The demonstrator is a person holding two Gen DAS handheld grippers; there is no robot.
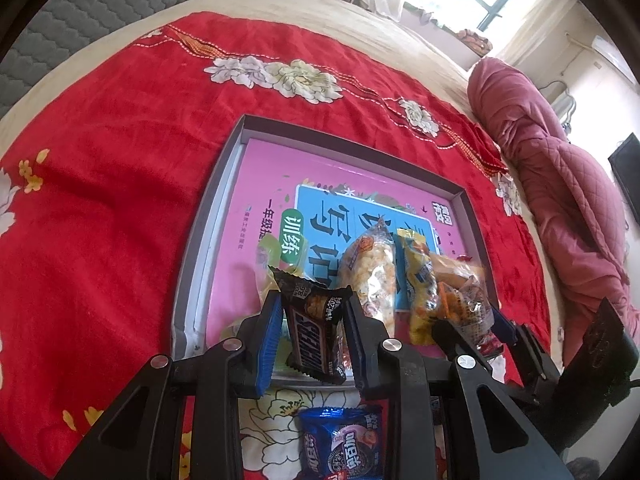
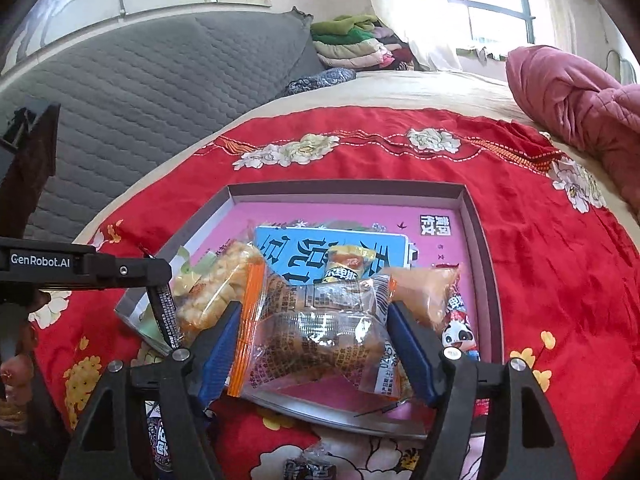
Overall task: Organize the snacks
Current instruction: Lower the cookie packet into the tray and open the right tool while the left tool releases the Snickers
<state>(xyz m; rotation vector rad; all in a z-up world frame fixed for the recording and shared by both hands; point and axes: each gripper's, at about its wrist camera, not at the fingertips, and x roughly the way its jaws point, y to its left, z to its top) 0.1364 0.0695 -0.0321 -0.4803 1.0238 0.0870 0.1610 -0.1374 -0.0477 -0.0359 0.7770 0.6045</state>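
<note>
Tilting down over the tray's (image 1: 224,168) near edge: left gripper (image 1: 314,336) clamped on chocolate bar (image 1: 316,332); right gripper (image 2: 316,344) apart around clear snack bag (image 2: 320,340).

My right gripper (image 2: 314,344) is straddling a clear bread packet (image 2: 320,340) lying in the grey tray (image 2: 486,280), blue pads (image 2: 218,348) flanking it.
</note>
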